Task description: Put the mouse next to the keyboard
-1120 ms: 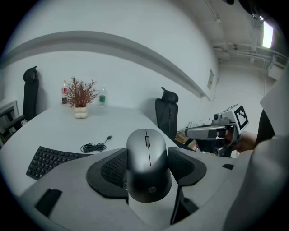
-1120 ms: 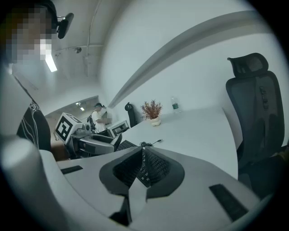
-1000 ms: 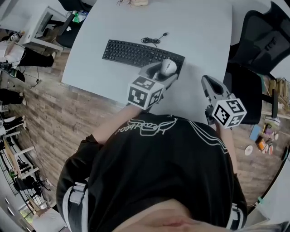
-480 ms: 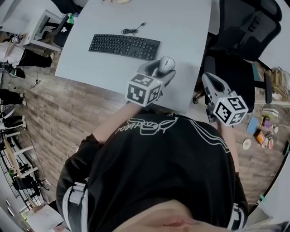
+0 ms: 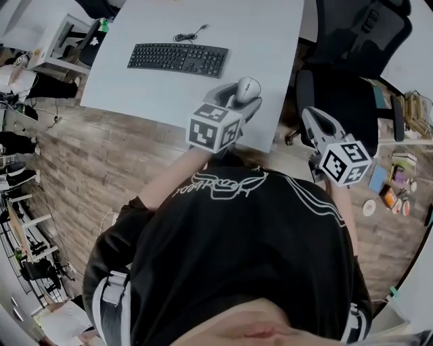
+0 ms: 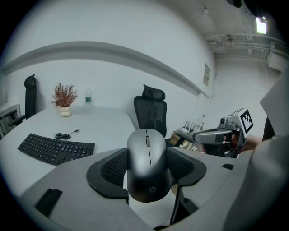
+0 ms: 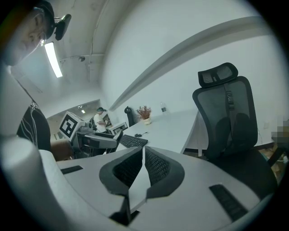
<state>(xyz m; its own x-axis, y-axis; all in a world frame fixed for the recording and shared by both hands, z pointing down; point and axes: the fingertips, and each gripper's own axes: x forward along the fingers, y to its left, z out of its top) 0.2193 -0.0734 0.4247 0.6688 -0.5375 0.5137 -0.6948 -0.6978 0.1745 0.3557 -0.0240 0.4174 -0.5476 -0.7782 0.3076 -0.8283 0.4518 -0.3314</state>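
A silver-grey mouse (image 5: 247, 89) (image 6: 148, 164) sits clamped between the black pads of my left gripper (image 5: 245, 96) (image 6: 148, 169), held in the air over the near right part of the white table (image 5: 203, 20). The black keyboard (image 5: 178, 59) (image 6: 55, 148) lies on that table, to the left of the mouse and farther off, with its cable coiled behind it. My right gripper (image 5: 315, 125) (image 7: 142, 173) hangs off the table's right side, near a chair, with its jaws together and nothing between them.
A black office chair (image 5: 352, 74) (image 7: 230, 117) stands right of the table. Wooden floor (image 5: 101, 155) shows in front of the table edge. A small potted plant (image 6: 64, 97) and a bottle (image 6: 88, 97) stand at the table's far end. Clutter lies on the floor at far right (image 5: 392, 189).
The keyboard and table have slid up and left in the head view, so the mouse in my left gripper now sits farther right of the keyboard, near the table's right edge.
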